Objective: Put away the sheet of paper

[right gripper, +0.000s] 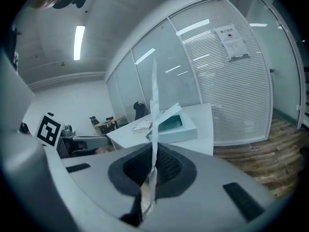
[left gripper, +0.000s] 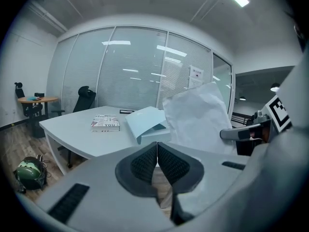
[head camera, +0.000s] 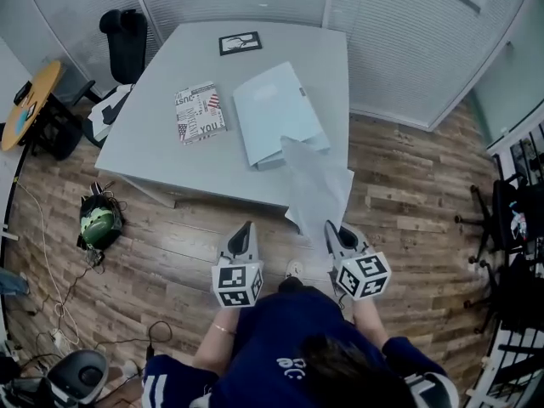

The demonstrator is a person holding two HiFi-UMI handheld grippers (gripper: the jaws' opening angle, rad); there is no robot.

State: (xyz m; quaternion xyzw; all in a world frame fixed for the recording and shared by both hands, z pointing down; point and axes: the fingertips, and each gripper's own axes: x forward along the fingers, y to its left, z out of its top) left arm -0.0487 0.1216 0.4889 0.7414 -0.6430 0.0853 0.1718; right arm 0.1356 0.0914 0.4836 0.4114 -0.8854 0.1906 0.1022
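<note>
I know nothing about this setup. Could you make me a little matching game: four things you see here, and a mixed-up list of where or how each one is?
Things:
1 sheet of paper
2 left tool
3 green helmet
4 magazine

Place or state:
a on the wooden floor
b shut, nothing in it
c clamped in the right tool
d flat on the table, beside the blue folder

Pairs: 1-c, 2-b, 3-a, 4-d

The person wears a navy shirt (head camera: 280, 334); the pale-grey left gripper (head camera: 247, 226) and right gripper (head camera: 330, 226) bear black-and-white marker cubes (head camera: 237, 284).
</note>
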